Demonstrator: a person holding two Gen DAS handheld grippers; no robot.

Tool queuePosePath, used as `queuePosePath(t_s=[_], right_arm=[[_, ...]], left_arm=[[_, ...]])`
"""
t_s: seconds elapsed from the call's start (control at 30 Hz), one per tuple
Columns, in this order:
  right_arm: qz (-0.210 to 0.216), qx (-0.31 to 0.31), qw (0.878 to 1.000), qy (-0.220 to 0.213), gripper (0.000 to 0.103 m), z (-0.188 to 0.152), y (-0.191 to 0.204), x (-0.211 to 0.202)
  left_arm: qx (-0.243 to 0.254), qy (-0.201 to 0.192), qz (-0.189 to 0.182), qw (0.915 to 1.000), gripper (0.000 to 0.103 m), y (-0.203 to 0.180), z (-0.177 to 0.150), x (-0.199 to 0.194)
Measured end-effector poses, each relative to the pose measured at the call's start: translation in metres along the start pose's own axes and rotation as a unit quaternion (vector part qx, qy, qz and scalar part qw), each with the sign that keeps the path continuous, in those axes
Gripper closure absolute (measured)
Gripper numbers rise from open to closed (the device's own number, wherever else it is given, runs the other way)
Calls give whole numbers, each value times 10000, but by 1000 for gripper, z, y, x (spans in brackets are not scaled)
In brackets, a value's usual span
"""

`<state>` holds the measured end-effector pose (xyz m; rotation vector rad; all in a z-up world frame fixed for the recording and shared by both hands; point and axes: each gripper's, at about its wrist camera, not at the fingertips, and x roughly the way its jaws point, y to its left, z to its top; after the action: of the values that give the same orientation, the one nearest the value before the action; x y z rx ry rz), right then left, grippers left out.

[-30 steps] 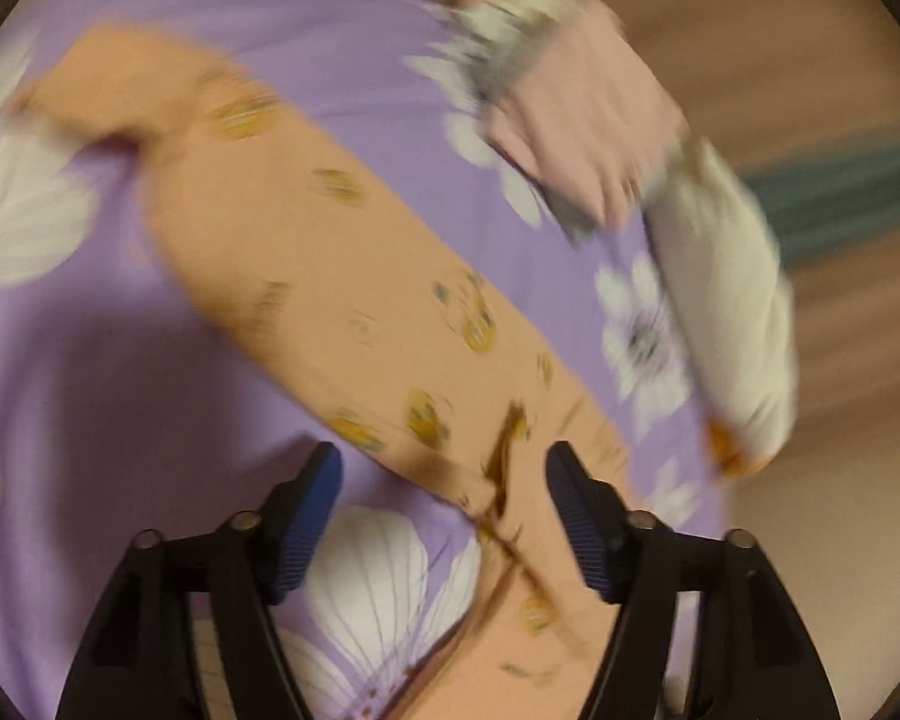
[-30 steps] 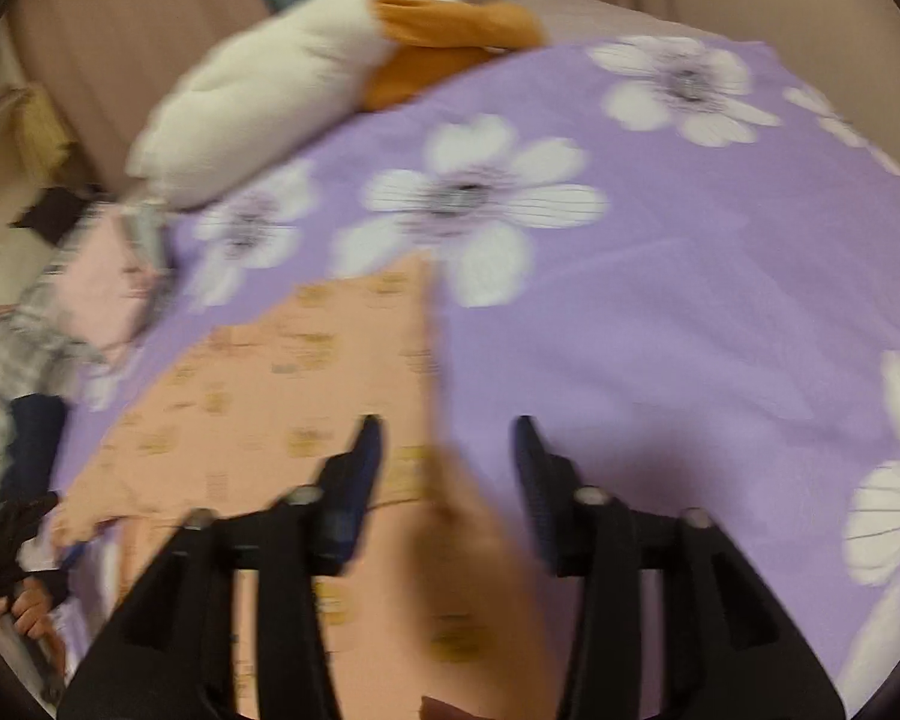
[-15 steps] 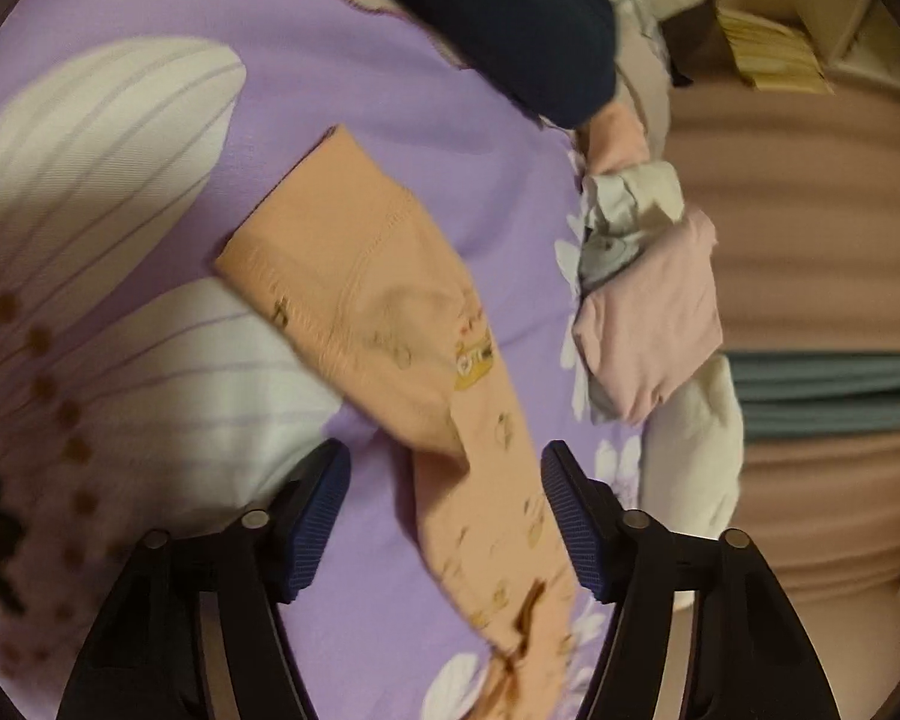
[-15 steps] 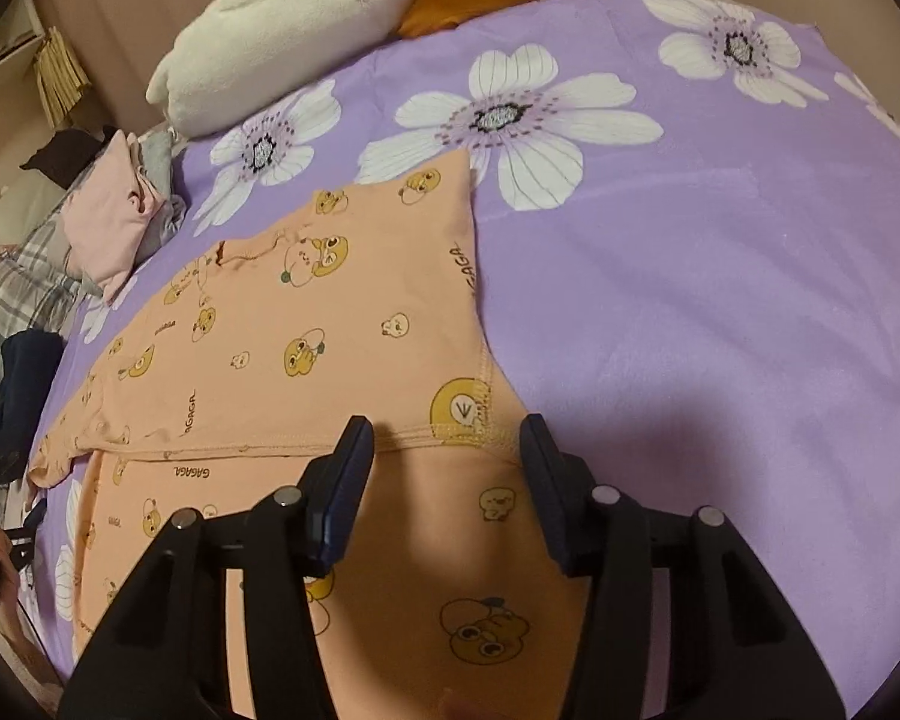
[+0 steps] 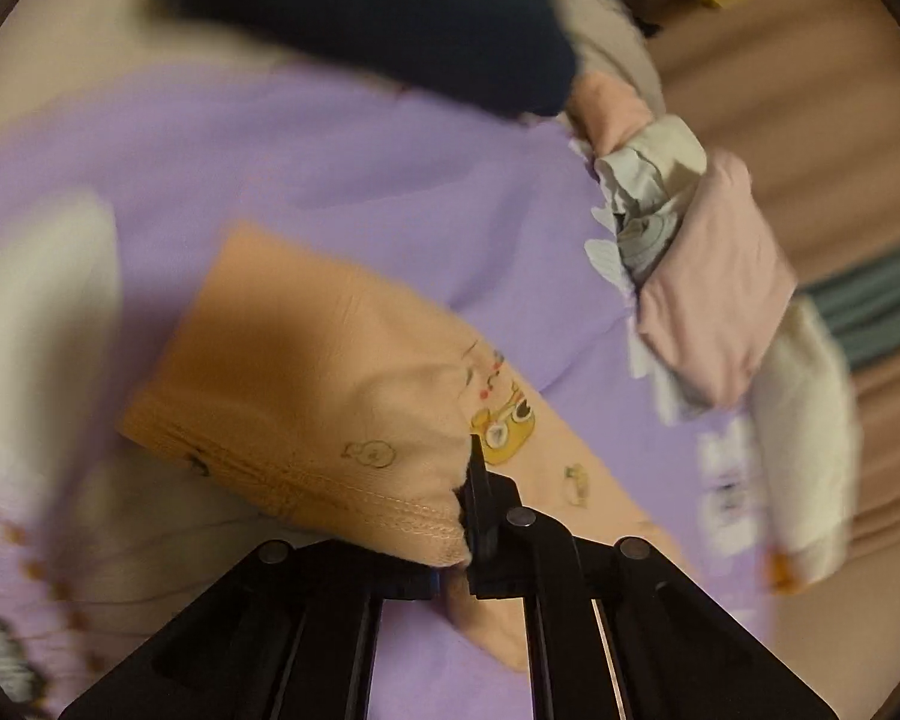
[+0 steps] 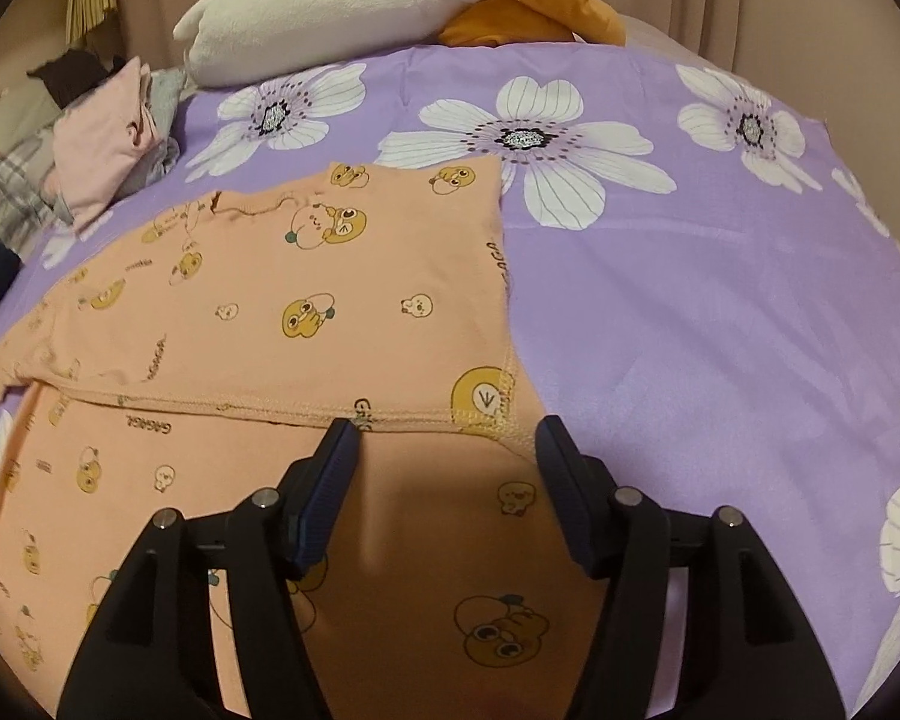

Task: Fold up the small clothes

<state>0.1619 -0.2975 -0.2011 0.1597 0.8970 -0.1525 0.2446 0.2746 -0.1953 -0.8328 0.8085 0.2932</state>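
Note:
An orange child's shirt with yellow duck prints (image 6: pixel 306 312) lies on a purple flowered bedsheet (image 6: pixel 720 312), its top part folded down over the lower part. My right gripper (image 6: pixel 441 468) is open, hovering over the folded hem near the shirt's right side. In the left wrist view my left gripper (image 5: pixel 468 516) is shut on the cuff of the shirt's sleeve (image 5: pixel 306 396), which it holds lifted off the sheet (image 5: pixel 360 168).
A pile of folded pink and grey clothes (image 5: pixel 702 288) lies at the bed's edge, also in the right wrist view (image 6: pixel 114 138). A white and orange plush toy (image 6: pixel 354 0) lies at the far end. A dark navy garment (image 5: pixel 390 12) is close by.
My left gripper has closed on the sleeve cuff and lifted it. My right gripper moved slightly forward over the shirt and stays open.

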Motion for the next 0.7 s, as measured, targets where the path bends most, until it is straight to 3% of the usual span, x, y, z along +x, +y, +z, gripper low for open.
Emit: queuePosePath(t_s=[0.1,0.23,0.4,0.53,0.63,0.7], right_arm=[[39,45,10000,-12,41,0,-1,-1],[-43,-44,10000,14,41,-1,5,-1],[157,5,9998,92,43,1,-1,-4],[553,353,9977,195,49,5,-18,-7],[974,1139,9883,265,54,4,-39,-10],[1273,1453,9805,362,56,2,-50,-10]], left_arm=[[971,-328,632,9927,96,-30,-8,-9],[1570,-347,439,9860,98,-63,-24,-19],[2150,-269,335,9757,99,-121,-50,-35],[2874,-415,55,9569,99,-199,-93,-54],[3422,-210,-211,9392,99,-254,-144,-54],[3750,150,-432,9259,99,-291,-189,-43]])
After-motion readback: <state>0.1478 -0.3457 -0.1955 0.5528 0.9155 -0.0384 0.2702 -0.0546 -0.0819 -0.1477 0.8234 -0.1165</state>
